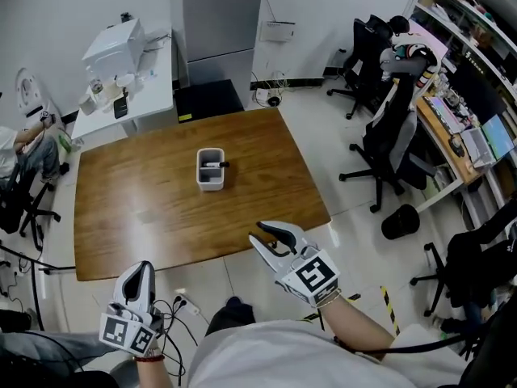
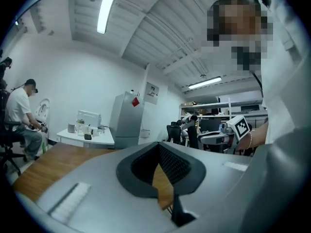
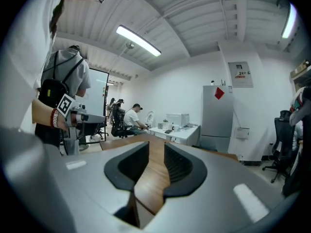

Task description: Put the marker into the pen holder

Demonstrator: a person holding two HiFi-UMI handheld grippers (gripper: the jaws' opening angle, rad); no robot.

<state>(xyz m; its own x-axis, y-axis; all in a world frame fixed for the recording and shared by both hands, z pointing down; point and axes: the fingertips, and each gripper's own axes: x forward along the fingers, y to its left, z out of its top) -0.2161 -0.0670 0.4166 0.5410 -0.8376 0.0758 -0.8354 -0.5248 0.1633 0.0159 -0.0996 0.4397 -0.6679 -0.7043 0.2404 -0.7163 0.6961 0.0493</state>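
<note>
On the middle of the wooden table [image 1: 145,217] stands a white pen holder [image 1: 210,170]. A white marker with a dark end [image 1: 216,165] lies across its top, inside it. Both grippers are held off the table's near edge, well short of the holder. My left gripper [image 1: 143,268] [image 2: 158,147] points up at the lower left; its pads meet at the tips with nothing in them. My right gripper [image 1: 265,233] [image 3: 156,148] hovers by the near right corner, open, with only the table top showing through the gap.
A white side table with a printer [image 1: 125,47] and a grey cabinet [image 1: 220,14] stand behind the table. Office chairs [image 1: 392,140] and a black bin [image 1: 400,221] are on the right. A seated person [image 1: 18,156] is at the left. Cables and a power strip [image 1: 179,301] lie on the floor near me.
</note>
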